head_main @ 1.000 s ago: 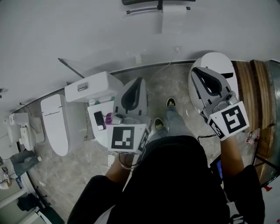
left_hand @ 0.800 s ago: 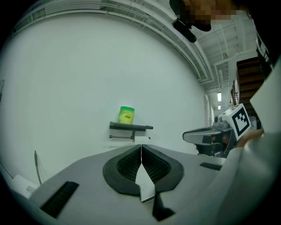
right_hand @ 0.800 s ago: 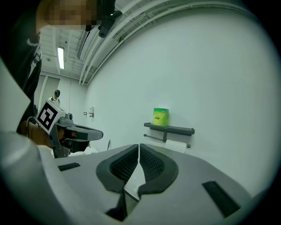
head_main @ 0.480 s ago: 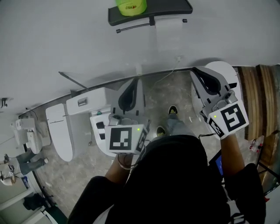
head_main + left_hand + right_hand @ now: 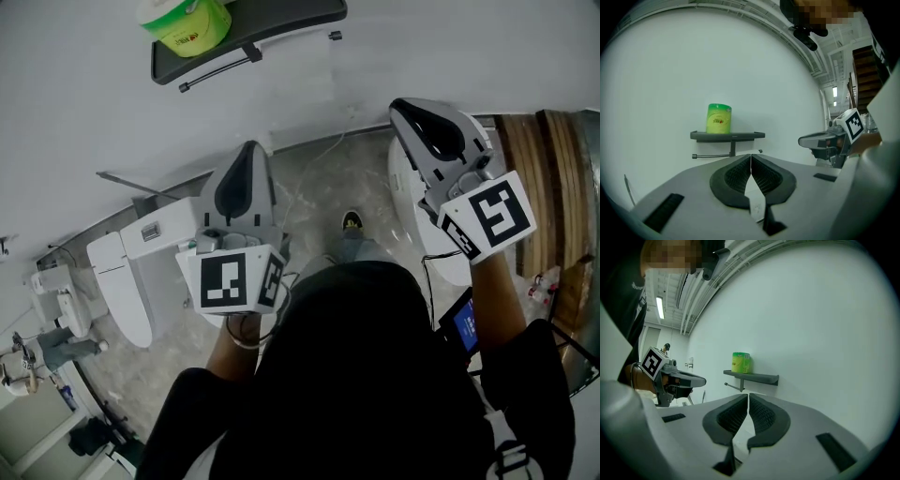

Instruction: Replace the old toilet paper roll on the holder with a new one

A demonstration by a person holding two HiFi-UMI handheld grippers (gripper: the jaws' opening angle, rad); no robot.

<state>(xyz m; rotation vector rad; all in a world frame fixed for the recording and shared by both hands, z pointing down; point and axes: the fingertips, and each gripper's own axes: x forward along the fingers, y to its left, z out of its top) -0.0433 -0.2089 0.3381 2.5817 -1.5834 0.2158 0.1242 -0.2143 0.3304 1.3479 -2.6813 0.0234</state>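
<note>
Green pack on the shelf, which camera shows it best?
The left gripper view. The green pack stands whole and upright on the shelf, seen front-on with its label showing. The head view catches it from above at the top edge; the right gripper view shows it smaller, from the side.

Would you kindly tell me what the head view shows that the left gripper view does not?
Only the head view shows the toilet, the person's shoe and the floor. Only the left gripper view shows the left claw shut, with nothing between its jaws. Both show the dark shelf, the green package on it and the right claw.
</note>
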